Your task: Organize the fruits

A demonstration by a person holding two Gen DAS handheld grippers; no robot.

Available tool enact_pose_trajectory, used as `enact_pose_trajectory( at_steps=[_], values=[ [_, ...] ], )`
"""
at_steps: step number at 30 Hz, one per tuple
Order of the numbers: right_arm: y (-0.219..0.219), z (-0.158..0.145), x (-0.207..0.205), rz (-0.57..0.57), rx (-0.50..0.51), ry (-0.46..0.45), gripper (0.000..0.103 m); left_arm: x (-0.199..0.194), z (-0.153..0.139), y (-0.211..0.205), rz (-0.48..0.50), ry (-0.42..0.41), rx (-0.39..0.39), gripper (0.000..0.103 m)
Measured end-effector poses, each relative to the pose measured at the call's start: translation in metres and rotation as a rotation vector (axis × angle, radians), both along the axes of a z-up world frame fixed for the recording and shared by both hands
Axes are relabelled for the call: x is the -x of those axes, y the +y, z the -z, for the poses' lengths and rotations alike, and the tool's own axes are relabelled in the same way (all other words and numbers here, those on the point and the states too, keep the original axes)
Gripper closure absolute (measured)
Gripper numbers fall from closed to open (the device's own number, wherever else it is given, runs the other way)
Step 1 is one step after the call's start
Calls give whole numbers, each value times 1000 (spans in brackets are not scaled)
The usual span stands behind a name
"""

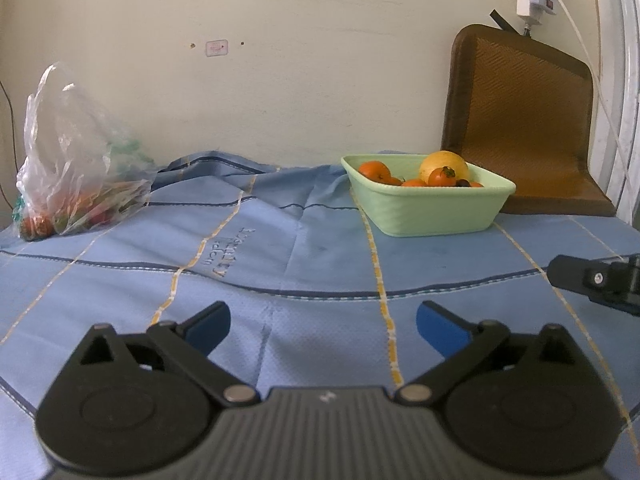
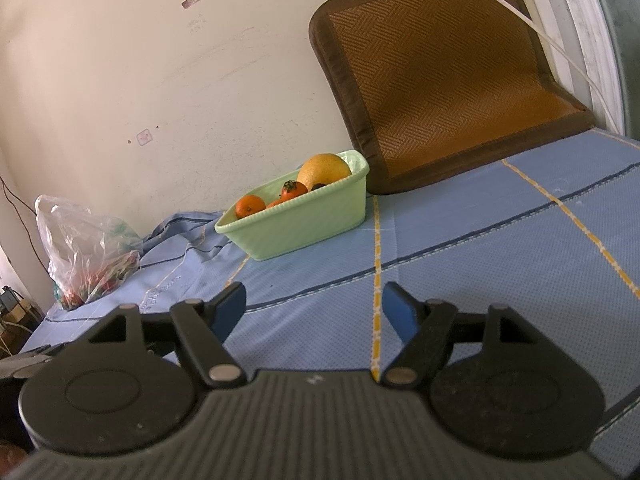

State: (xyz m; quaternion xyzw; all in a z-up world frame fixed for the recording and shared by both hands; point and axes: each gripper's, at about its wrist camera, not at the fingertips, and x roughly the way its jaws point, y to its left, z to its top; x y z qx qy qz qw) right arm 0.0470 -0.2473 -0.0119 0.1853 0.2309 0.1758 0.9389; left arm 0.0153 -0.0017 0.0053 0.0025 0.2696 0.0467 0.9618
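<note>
Both grippers, left and right, fingers spread wide, holding nothing. Loose fruits in crinkly plastic bag far left, well apart from green basket. Probably soft, bruisable; best pinched gently mid-body.

One line of embroidered lettering stands on the blue tablecloth, centre-left of the left wrist view; it runs sideways and is too blurred to read with certainty. A small pink-printed sticker on the wall, upper centre-left, carries a mark too small to decipher.
</note>
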Motion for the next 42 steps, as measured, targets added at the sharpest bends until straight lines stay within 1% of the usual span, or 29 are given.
enact_pose_trajectory(
  at_steps=[4,12,14,19,23,28,31,33,42],
  values=[
    [0,0,0,1,-2,0,25,1,0,-1,0,-6,-16,0],
    [-1,-1,0,-6,-6,-2,25,0,-1,1,-24,-4,-13,0],
    [-1,-1,1,-7,-7,-3,25,0,-1,-1,-32,-4,-33,0],
    [-1,-1,1,-6,-5,-4,25,0,-3,-7,-59,-11,-111,0],
    [-1,-2,1,-6,-6,-4,25,1,-5,-7,-73,-16,-126,0],
    [-1,-2,1,-8,-5,-5,25,5,-8,-12,-89,-49,-166,0],
    [-1,-2,1,-6,-5,-5,25,6,-9,-14,-90,-49,-167,0],
    [-1,-2,2,-6,-6,-4,24,5,-8,-15,-77,-36,-165,0],
    [-1,-2,2,-6,-6,-5,24,4,-9,-14,-82,4,-150,0]
  ],
)
